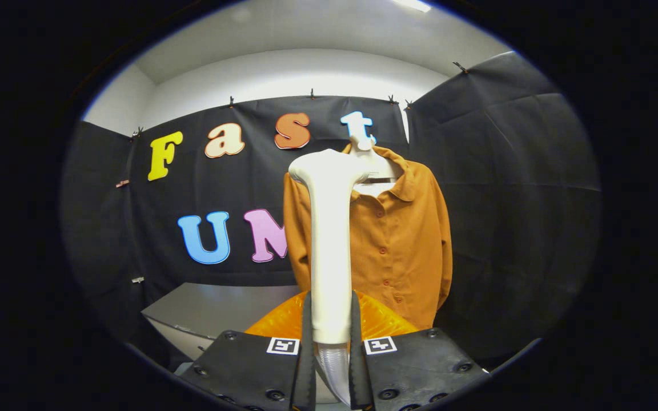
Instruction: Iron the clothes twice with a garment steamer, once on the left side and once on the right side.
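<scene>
While the tongs (329, 365) are closed on the handle of the garment steamer (330, 251), both fingers press against the sides of that pale handle near its lower end. The steamer stands upright between them, its handle rising to a broad rounded head that reaches about as high as the shirt's collar. A ribbed clear hose (333, 371) leaves the bottom of the handle and curves down between the fingers, where it is cut off from sight.

Beyond the steamer, on the far side, an orange shirt (403, 240) hangs buttoned on a white hanger (376, 171). Its row of buttons runs down the front, and its right sleeve hangs straight along its side. The steamer covers part of the shirt's left half, and I cannot tell whether the head touches the cloth or stays just in front of it.

Just behind the fingers sits a rounded, ribbed orange thing (377, 319); it is largely hidden by the tongs and the handle, so what it is stays unclear.

To the left and farther off, a grey tabletop (215, 308) juts out from the wall, its near corner showing and its surface bare where visible. Black cloth (512, 171) pinned up with small clips forms the booth walls on the far side and to the right. Above the cloth run a white wall and ceiling (306, 34), with a bright ceiling light (414, 4) partly cut off.
</scene>
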The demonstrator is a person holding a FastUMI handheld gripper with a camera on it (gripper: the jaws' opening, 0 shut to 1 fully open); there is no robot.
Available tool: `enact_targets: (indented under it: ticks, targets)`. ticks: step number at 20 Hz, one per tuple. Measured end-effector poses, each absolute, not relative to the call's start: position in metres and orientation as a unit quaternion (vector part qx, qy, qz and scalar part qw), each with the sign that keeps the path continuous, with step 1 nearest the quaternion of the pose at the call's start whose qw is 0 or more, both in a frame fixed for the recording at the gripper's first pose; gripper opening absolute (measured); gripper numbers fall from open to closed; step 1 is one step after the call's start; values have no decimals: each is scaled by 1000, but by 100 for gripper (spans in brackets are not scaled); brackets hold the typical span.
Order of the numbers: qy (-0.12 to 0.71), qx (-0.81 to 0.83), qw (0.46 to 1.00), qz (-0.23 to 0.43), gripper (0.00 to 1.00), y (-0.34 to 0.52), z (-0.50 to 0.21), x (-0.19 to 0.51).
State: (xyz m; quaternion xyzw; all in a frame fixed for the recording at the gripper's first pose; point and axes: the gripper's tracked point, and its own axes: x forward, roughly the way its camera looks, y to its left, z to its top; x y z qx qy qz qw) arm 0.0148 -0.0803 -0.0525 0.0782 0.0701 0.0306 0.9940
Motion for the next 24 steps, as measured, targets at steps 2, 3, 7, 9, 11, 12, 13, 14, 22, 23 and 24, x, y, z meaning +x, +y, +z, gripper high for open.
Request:
enact_targets:
  ticks: [2, 3, 7, 9, 11, 12, 13, 14, 22, 23, 24]
  targets:
    - [67, 72, 994, 38, 27, -64, -49, 11]
    - [66, 72, 994, 41, 27, -56, -47, 11]
    - [62, 73, 994, 48, 27, -30, -41, 4]
    - [59, 73, 994, 48, 26, -20, -38, 2]
    - [56, 73, 994, 51, 26, -9, -35, -3]
    - [55, 71, 995, 51, 26, -5, -35, -5]
    - [53, 70, 995, 51, 26, -2, -34, -7]
    - [52, 66, 995, 51, 26, 2, -33, -8]
    - [46, 58, 996, 55, 27, 14, -35, -10]
    - [47, 58, 996, 56, 27, 15, -36, -11]
    - [48, 57, 996, 58, 26, 15, -37, -11]
